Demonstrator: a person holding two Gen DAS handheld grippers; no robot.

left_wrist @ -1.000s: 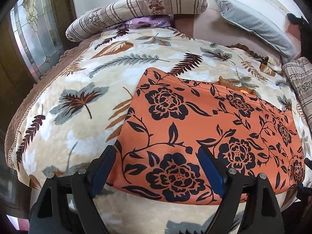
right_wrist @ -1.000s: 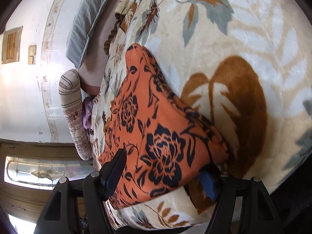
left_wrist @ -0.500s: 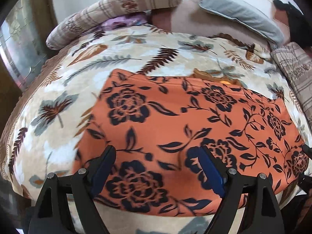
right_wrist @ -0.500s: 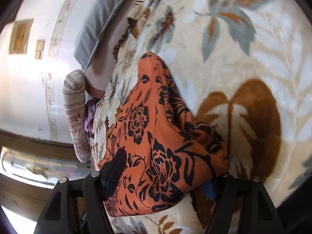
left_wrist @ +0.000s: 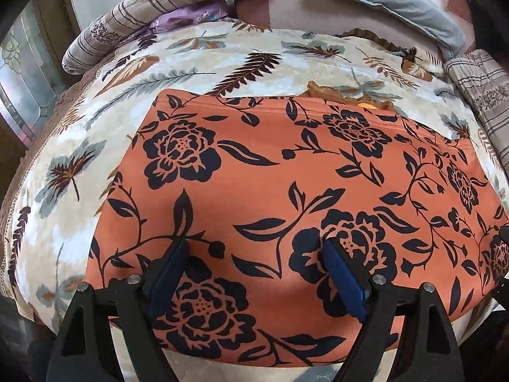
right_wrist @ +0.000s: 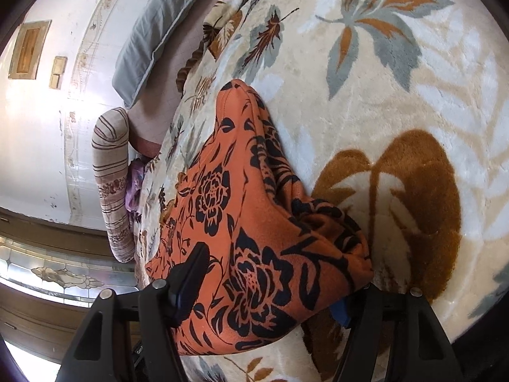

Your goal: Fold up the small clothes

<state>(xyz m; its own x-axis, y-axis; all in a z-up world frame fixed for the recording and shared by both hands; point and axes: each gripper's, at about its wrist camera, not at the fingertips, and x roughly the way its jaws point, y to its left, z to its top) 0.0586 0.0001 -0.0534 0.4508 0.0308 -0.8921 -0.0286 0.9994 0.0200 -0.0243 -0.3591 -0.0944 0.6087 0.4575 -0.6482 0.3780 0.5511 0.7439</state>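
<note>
1. The orange floral garment [left_wrist: 286, 191] lies spread flat on the leaf-print blanket [left_wrist: 95, 146] covering the bed. It fills the centre and lower half of the left wrist view. This flat layout presents long straight edges for folding.

2. The left hand-held gripper [left_wrist: 254, 273] hangs over the near part of the garment, at the lower centre of the frame. Its fingers are spread wide, with nothing clamped between them. Whether the tips touch the cloth cannot be determined. The spread stance suits lining up for a pinch on the near hem.

3. The right hand-held gripper [right_wrist: 270, 289] sits at the garment's end corner, lower centre of the right wrist view. The cloth bunches up between its fingers. One blue pad [right_wrist: 340, 310] lies under the fabric edge and the other finger [right_wrist: 191, 273] rests above it. The fingers stand partly apart; a firm clamp cannot be confirmed. This placement appears intended to lift the corner for a fold.

4. A grey pillow [left_wrist: 397, 3] and a striped bolster [left_wrist: 165, 6] lie at the top of the frame, well apart from the garment.

5. Differences from the earlier frames:
   - The garment fills more of the left wrist view; the left hand-held gripper has come closer and further over it.
   - The fabric at the right hand-held gripper is more bunched and raised.
</note>
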